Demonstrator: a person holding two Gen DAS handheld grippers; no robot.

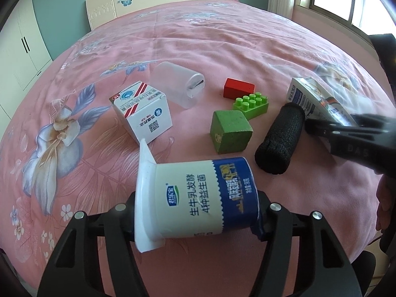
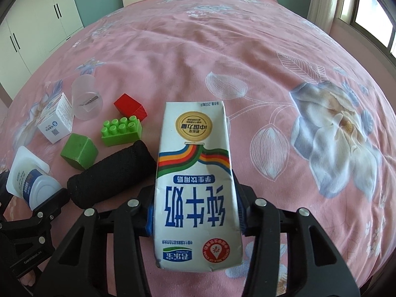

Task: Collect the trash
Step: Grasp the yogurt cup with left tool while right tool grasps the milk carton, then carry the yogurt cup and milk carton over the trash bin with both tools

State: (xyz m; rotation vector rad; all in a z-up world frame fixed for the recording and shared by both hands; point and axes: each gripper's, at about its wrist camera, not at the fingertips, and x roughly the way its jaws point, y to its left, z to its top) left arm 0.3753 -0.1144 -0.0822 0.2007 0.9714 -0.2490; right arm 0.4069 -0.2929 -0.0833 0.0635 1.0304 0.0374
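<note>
Milk carton [image 2: 195, 188] base cut off between right tool [image 2: 195, 212] fingers.

Right gripper [image 2: 195, 212] clamped on the milk carton [image 2: 195, 183], dead centre of the frame, pads squeezing both its sides, print upside down. To its left the black foam roll [image 2: 111, 175] lies on the pink bedspread [image 2: 247, 49], just beside the carton. Above that, green cube [image 2: 79, 153], green studded brick [image 2: 121, 130], red block [image 2: 130, 107]. Upper left, a frosted plastic cup [image 2: 86, 99] touches a small white box [image 2: 58, 121]. Far left edge, the left gripper [image 2: 32, 193] has the yogurt cup [image 2: 29, 180] between its fingers.
</note>
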